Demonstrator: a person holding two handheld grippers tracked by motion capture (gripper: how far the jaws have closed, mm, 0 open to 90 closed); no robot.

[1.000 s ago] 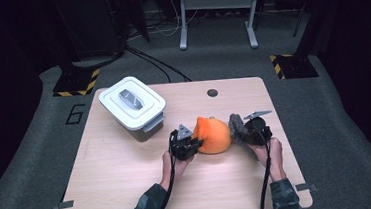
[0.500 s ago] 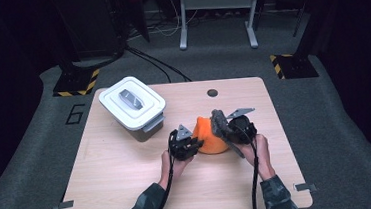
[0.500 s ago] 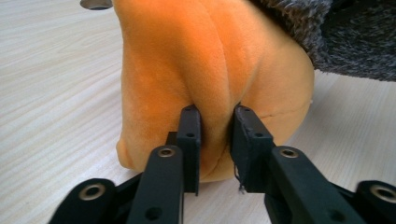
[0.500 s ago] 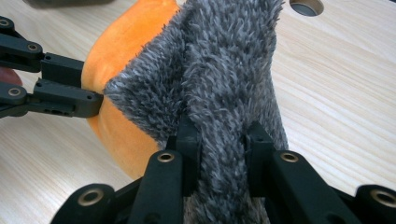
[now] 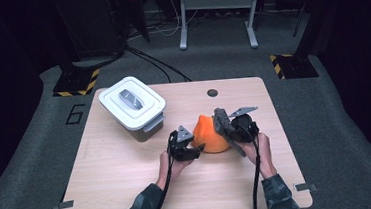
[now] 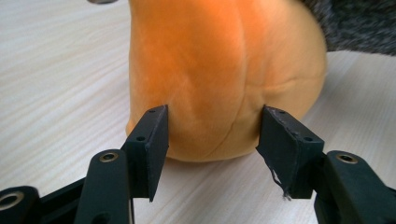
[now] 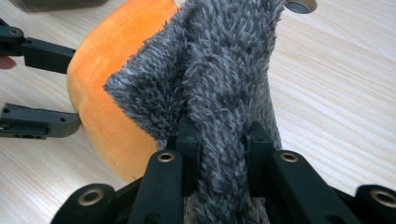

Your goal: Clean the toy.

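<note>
One wooden table point(image 5: 130, 189) on grey carpet point(image 5: 356, 136); left gripper point(image 5: 192, 145) fingers spread, right gripper point(image 5: 226, 131) fingers pinching grey fabric point(image 7: 224, 79).

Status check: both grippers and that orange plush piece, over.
Left gripper jaws just opened, straddling the soft orange plush lump on the wooden table. Right gripper clamped on the grey fuzzy fabric against it. White lidded bin stands apart.

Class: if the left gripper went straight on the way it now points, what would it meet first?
Most likely the orange plush: it sits right ahead of the left gripper, whose jaws have just been opening around its near end.
</note>
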